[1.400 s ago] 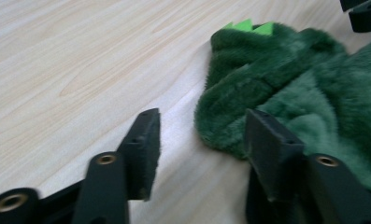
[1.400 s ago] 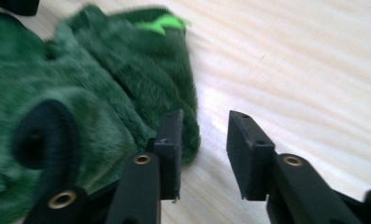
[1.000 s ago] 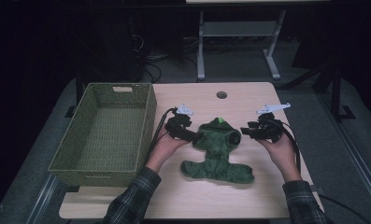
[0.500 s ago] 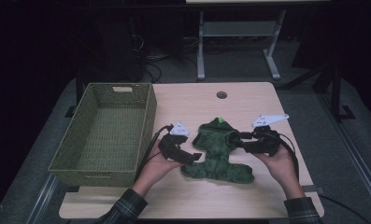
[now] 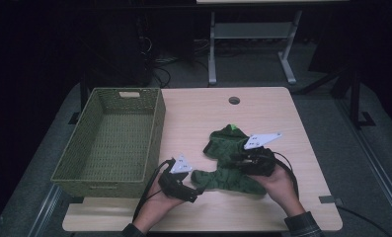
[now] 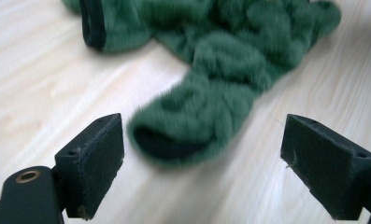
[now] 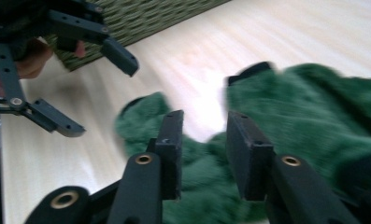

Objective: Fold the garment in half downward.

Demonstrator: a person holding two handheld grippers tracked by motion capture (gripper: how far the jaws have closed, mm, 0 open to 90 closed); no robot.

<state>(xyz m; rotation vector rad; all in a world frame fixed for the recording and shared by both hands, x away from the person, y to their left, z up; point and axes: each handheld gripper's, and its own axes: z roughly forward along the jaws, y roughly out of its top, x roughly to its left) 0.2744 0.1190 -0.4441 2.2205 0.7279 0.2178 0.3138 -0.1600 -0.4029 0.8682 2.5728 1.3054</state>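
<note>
A fuzzy dark green garment point(image 5: 224, 179) lies crumpled on the wooden table point(image 5: 203, 113). My left gripper point(image 5: 196, 191) sits low at its near left end, open wide. In the left gripper view, a dark-lined cuff of the garment point(image 6: 192, 126) lies just ahead of and between the jaws of that gripper point(image 6: 202, 135), apart from both pads. My right gripper point(image 5: 237, 158) hovers over the garment's middle. Its jaws have just been closing and stand close together in the right gripper view point(image 7: 204, 121), with green fabric point(image 7: 314, 107) under and between them and a gap still showing.
A woven green basket point(image 5: 154, 128) stands on the table's left side, close to my left hand; its wall point(image 7: 146, 18) is also in the right gripper view behind the left gripper point(image 7: 101, 98). A round cable hole point(image 5: 234, 100) sits at the table's far middle.
Both hands came toward the table's near edge. The left gripper dropped to the garment's near cuff and opened wider. The right gripper slid inward over the garment and its jaws narrowed.
</note>
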